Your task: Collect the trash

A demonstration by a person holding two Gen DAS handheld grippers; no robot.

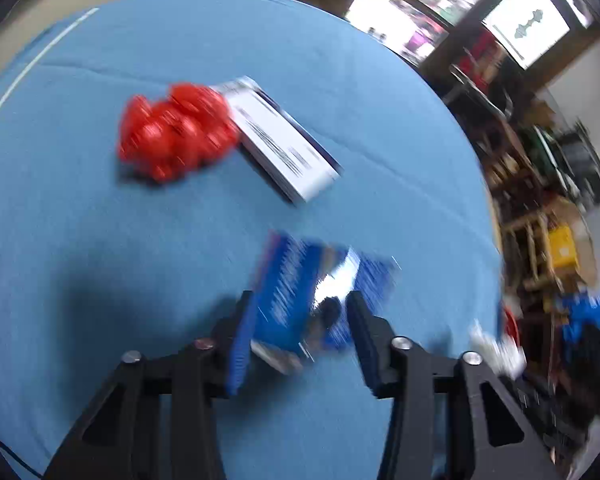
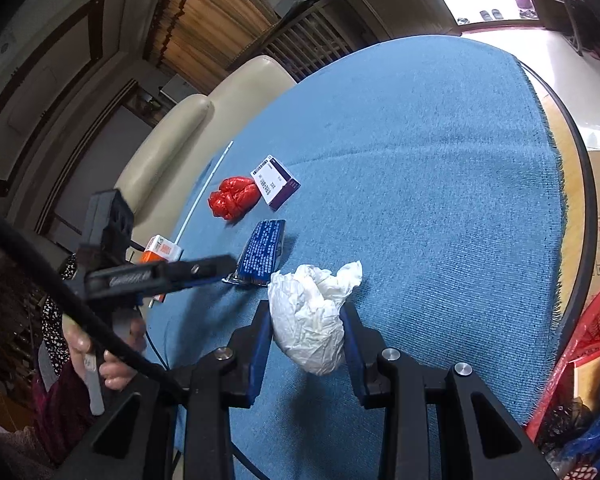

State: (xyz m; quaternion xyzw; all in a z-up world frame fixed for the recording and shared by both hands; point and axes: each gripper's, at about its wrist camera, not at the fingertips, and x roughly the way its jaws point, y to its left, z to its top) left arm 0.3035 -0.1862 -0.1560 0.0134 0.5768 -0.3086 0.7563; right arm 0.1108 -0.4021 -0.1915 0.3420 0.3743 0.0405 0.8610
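In the left wrist view my left gripper (image 1: 300, 320) has its fingers on both sides of a blue foil wrapper (image 1: 300, 292); the view is blurred. In the right wrist view the left gripper (image 2: 223, 266) reaches the near end of that wrapper (image 2: 261, 250) on the blue cloth. My right gripper (image 2: 306, 328) is shut on a crumpled white tissue (image 2: 312, 316). A crumpled red bag (image 1: 175, 132) (image 2: 233, 196) and a white and purple box (image 1: 283, 140) (image 2: 275, 180) lie side by side farther out.
A round table with blue cloth (image 2: 440, 168). A small orange and white box (image 2: 161, 250) lies at the table's left edge behind the left gripper. A red basket (image 2: 580, 352) with trash stands off the table at lower right. A cream chair (image 2: 171, 136) stands behind.
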